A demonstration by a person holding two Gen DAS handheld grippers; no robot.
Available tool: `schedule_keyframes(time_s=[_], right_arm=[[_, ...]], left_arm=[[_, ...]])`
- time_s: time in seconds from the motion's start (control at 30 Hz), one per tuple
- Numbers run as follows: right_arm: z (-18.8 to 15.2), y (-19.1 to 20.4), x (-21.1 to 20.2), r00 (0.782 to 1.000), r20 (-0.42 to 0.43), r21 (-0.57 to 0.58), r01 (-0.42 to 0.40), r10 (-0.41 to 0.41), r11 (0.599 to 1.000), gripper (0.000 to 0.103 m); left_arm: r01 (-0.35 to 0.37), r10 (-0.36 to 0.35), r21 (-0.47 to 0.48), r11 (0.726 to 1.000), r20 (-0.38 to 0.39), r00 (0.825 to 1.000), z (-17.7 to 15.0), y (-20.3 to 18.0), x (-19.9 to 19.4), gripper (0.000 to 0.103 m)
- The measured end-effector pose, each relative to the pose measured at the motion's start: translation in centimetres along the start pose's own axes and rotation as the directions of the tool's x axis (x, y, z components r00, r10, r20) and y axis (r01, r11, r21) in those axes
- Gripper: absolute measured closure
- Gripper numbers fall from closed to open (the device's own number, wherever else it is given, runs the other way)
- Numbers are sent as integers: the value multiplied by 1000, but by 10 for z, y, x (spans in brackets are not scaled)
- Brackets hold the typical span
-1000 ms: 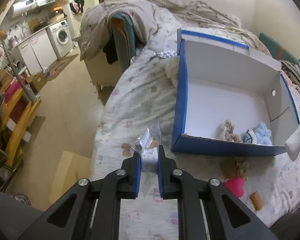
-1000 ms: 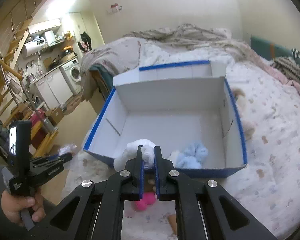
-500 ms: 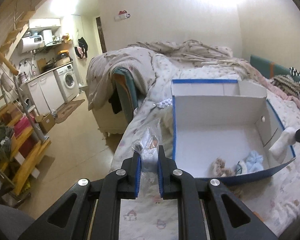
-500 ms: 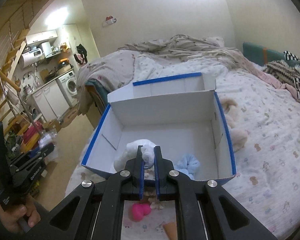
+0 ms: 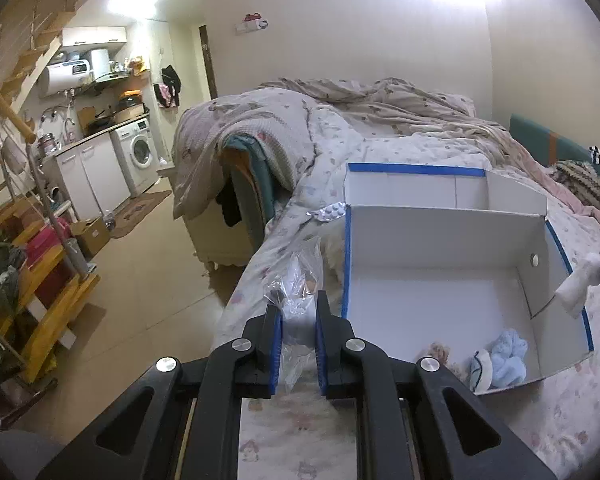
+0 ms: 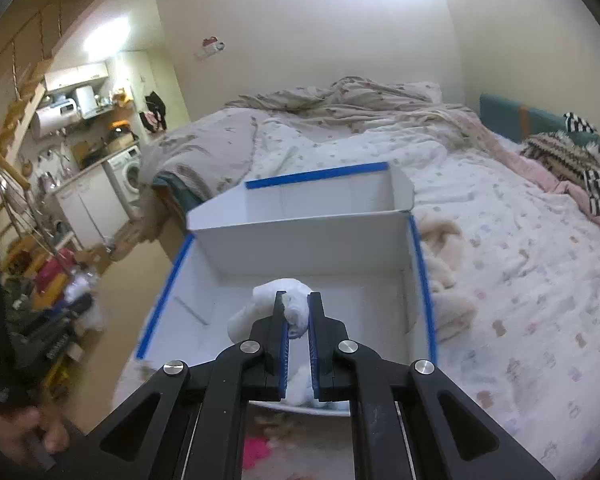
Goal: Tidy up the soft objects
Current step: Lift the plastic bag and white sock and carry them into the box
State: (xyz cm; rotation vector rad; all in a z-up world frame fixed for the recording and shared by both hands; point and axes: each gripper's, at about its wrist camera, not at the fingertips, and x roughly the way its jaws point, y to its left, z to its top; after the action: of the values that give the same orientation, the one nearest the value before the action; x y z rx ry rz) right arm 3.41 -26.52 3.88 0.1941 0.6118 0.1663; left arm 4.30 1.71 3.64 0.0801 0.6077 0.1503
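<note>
— Two hand-held grippers in use; report on each.

— Left hand-held gripper [image 5: 299,322]: blue-padded fingers clamped on a crumpled clear plastic bag [image 5: 296,280], held above the near left edge of the bed [image 5: 440,152], just left of the box. Right hand-held gripper [image 6: 298,320]: fingers pressed together on a white soft toy [image 6: 278,296], which bulges out above and to the left of the jaws. It hangs over the open box interior, near the front wall.

— Condition of the box?

— White cardboard box [image 5: 440,236] with blue tape along its rims, lid flap folded back, standing on the patterned bedsheet. Inside, at the near right corner, a light blue fluffy item [image 5: 508,354], a white piece with dark trim [image 5: 482,372] touching it, and a small tan plush [image 5: 436,354] just beside those. From the left wrist view the white toy shows at the box's right rim.

— Anything loose outside the box?

— A blister pack of pills [image 5: 330,212] on the sheet by the box's far left corner. A cream fleecy cloth [image 6: 444,276] lies against the right wall. A pink object [image 6: 256,450] sits on the bed in front of the box, partly hidden by the gripper. Rumpled bedding at the head of the bed; a washing machine [image 5: 138,156] in the kitchen area beyond.
</note>
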Motion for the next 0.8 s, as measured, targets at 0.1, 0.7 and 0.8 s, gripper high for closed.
schedule_keyframes(time_s=[0.1, 0.7, 0.8], right_arm=[[5, -4, 12, 1000, -7, -7, 15, -15, 1000, 93], [24, -8, 74, 995, -87, -53, 39, -43, 998, 93], [21, -6, 83, 992, -118, -53, 36, -42, 998, 93]], left_arm=[[16, -16, 11, 1000, -8, 1000, 6, -7, 6, 90], [86, -89, 154, 984, 12, 996, 49, -66, 64, 90], [107, -103, 139, 984, -29, 994, 39, -69, 81, 90]])
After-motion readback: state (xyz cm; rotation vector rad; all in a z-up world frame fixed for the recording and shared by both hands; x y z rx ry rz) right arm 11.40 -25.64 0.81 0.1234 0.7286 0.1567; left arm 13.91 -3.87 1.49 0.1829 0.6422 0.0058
